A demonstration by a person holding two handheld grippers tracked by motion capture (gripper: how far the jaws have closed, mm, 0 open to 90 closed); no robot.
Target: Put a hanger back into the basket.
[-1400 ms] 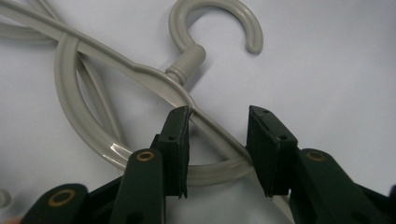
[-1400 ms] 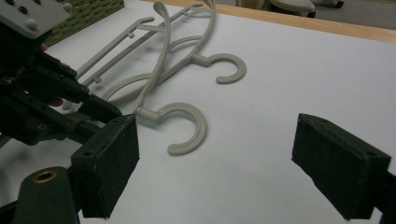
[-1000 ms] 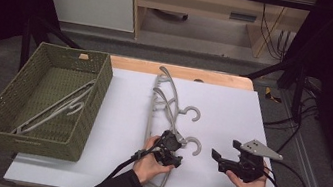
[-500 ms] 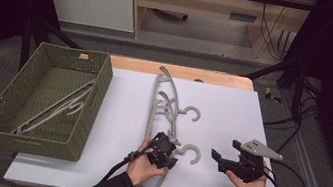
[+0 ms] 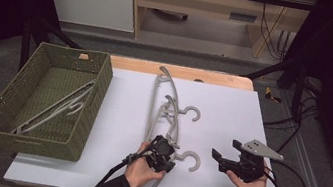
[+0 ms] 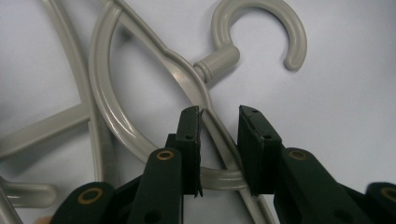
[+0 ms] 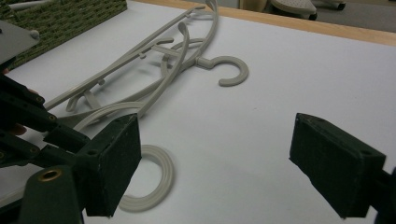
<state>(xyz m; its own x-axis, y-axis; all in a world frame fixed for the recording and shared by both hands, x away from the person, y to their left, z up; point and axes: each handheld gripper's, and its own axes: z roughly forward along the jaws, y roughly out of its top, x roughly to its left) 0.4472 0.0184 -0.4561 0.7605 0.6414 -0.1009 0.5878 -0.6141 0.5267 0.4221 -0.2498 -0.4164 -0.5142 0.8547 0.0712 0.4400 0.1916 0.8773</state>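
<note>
Two grey plastic hangers overlap on the white table point(image 5: 233, 109). The nearer hanger point(image 5: 193, 160) has its hook pointing right. My left gripper point(image 5: 164, 155) points down over this hanger's neck. In the left gripper view its jaws point(image 6: 219, 126) have just been closing. The hanger's thin bar point(image 6: 219, 135) runs slantwise between the pads, with some gap still showing. The hook point(image 6: 261, 14) lies just beyond the tips. My right gripper point(image 5: 223, 156) is held to the right, wide open, with nothing between its pads point(image 7: 215, 140). It faces the nearer hook point(image 7: 159, 182) and the far hanger point(image 7: 233, 70).
A green woven basket point(image 5: 102, 70) stands at the left of the table with one more grey hanger point(image 5: 58, 107) lying in it. The table's wooden far edge point(image 5: 183, 72) borders a dark floor with cables at the right.
The left gripper has slid a little toward the person along the near hanger and its jaws have narrowed around the bar. The right gripper has kept still.
</note>
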